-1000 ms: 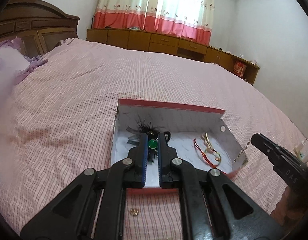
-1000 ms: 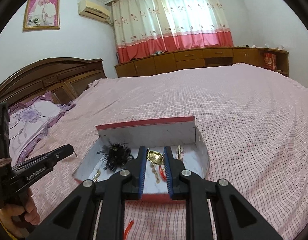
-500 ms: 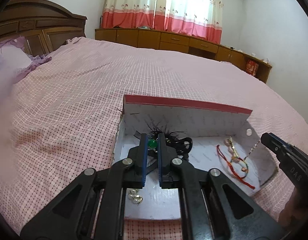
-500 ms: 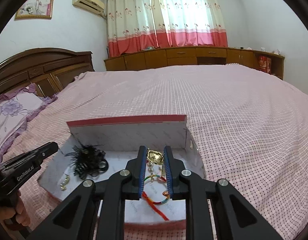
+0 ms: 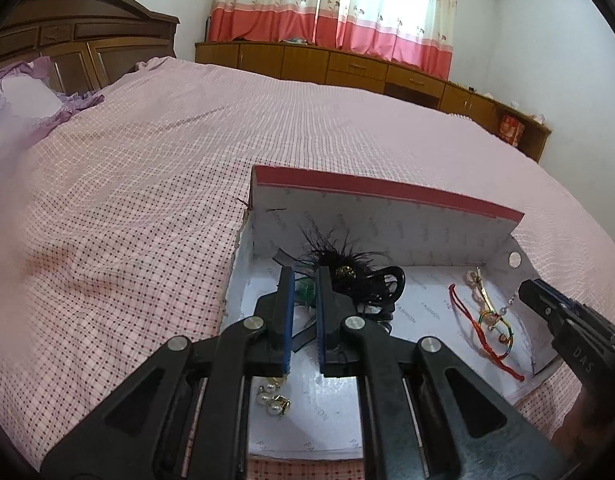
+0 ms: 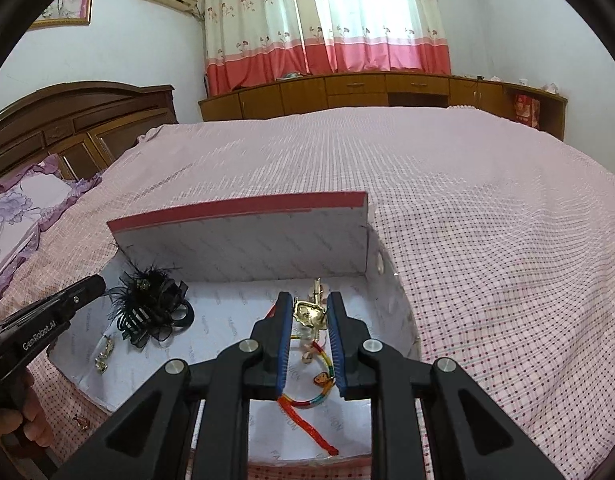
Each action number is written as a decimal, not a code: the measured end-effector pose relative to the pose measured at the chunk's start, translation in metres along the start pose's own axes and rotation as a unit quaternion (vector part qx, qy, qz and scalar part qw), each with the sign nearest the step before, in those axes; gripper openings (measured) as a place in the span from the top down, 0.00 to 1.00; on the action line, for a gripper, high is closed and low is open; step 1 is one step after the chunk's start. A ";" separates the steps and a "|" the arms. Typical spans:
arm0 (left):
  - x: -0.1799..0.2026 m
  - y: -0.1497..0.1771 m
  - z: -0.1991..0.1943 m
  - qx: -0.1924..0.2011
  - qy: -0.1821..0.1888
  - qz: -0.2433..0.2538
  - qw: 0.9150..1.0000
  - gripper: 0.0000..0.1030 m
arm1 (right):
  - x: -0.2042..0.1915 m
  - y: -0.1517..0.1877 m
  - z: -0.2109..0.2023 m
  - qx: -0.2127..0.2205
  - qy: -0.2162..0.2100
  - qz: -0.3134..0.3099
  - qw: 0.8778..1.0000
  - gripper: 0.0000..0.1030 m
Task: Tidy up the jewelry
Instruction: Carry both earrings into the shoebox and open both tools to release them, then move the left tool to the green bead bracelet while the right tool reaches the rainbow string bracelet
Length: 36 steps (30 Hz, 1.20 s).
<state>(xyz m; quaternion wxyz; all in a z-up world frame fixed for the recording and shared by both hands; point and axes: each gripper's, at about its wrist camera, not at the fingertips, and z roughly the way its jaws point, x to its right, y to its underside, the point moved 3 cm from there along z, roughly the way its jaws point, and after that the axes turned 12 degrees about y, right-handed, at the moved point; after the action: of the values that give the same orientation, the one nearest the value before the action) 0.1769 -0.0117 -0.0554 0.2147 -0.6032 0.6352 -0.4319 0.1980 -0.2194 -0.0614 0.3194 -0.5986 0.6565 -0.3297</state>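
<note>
A shallow box (image 5: pixel 387 196) with a red rim and white lining lies on the bed, its lid (image 6: pixel 235 208) standing up at the back. My left gripper (image 5: pixel 305 280) hangs low over the box's left part. Its jaws are opening, and a green bead piece (image 5: pixel 305 291) still sits between the pads, just in front of a black feather hair clip (image 5: pixel 347 268). My right gripper (image 6: pixel 309 304) is shut on a gold ornament (image 6: pixel 309 312) over the box's right part, above a red cord bracelet (image 6: pixel 307 404). Pearl earrings (image 5: pixel 273 398) lie in the box's near left corner.
A gold hairpin (image 5: pixel 481 288) lies by the red cord inside the box. A small gold piece (image 6: pixel 81 422) lies on the pink checked bedspread (image 6: pixel 487 280) outside the box's left side. A pillow (image 6: pixel 15 208) and the wooden headboard (image 6: pixel 79 120) are far left.
Both grippers have come forward and down until they hang over the inside of the box, each still carrying its piece. The left jaws stand slightly wider than before.
</note>
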 end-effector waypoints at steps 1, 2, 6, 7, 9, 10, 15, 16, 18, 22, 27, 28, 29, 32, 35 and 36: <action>0.001 -0.001 0.002 -0.004 -0.001 0.001 1.000 0.94 | 0.000 0.000 0.000 0.000 -0.001 0.002 1.000 0.80; 0.001 -0.001 0.002 -0.006 -0.002 0.002 1.000 0.87 | 0.000 -0.001 -0.001 -0.001 -0.002 0.003 1.000 0.79; 0.003 -0.002 -0.002 -0.007 0.001 0.000 1.000 0.77 | 0.002 -0.003 -0.004 -0.003 -0.005 0.012 1.000 0.74; 0.003 -0.003 -0.003 -0.008 0.001 0.000 1.000 0.76 | 0.002 -0.004 -0.005 -0.003 -0.007 0.013 1.000 0.73; 0.004 -0.005 -0.007 -0.009 -0.004 0.003 1.000 0.74 | 0.003 -0.006 -0.010 0.001 -0.008 0.016 1.000 0.69; 0.005 -0.006 -0.010 -0.011 -0.007 0.003 1.000 0.74 | 0.005 -0.007 -0.013 0.002 -0.010 0.018 1.000 0.65; 0.008 -0.009 -0.026 -0.011 -0.007 0.011 1.000 0.73 | 0.008 -0.013 -0.030 0.007 -0.023 0.030 0.999 0.63; 0.009 -0.010 -0.031 -0.011 -0.007 0.012 1.000 0.73 | 0.009 -0.014 -0.036 0.009 -0.026 0.033 0.999 0.63; 0.009 -0.012 -0.043 -0.010 -0.005 0.012 1.000 0.72 | 0.010 -0.017 -0.048 0.012 -0.032 0.037 0.999 0.63; 0.011 -0.016 -0.065 -0.008 -0.007 0.012 1.000 0.72 | 0.011 -0.019 -0.072 0.018 -0.037 0.035 0.999 0.63; 0.013 -0.013 -0.090 -0.015 -0.013 0.017 1.000 0.71 | 0.012 -0.020 -0.103 0.027 -0.043 0.033 0.998 0.63; 0.013 -0.011 -0.096 -0.019 -0.018 0.019 0.999 0.71 | 0.013 -0.019 -0.111 0.028 -0.045 0.033 0.998 0.63; 0.013 -0.010 -0.099 -0.021 -0.023 0.019 0.999 0.71 | 0.013 -0.019 -0.115 0.029 -0.046 0.034 0.998 0.63; 0.010 -0.002 -0.110 -0.040 -0.034 0.018 0.998 0.71 | 0.016 -0.016 -0.134 0.031 -0.049 0.042 0.997 0.63; 0.009 0.006 -0.119 -0.052 -0.033 0.010 0.998 0.71 | 0.016 -0.011 -0.154 0.033 -0.052 0.038 0.997 0.63; 0.009 0.009 -0.123 -0.056 -0.031 0.008 0.998 0.71 | 0.016 -0.009 -0.159 0.033 -0.052 0.035 0.998 0.63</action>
<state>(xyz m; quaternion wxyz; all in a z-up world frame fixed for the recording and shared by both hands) 0.0725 0.0149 0.0053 0.2037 -0.6223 0.6560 -0.3754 0.0729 -0.2277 0.0375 0.3836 -0.5806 0.6487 -0.3081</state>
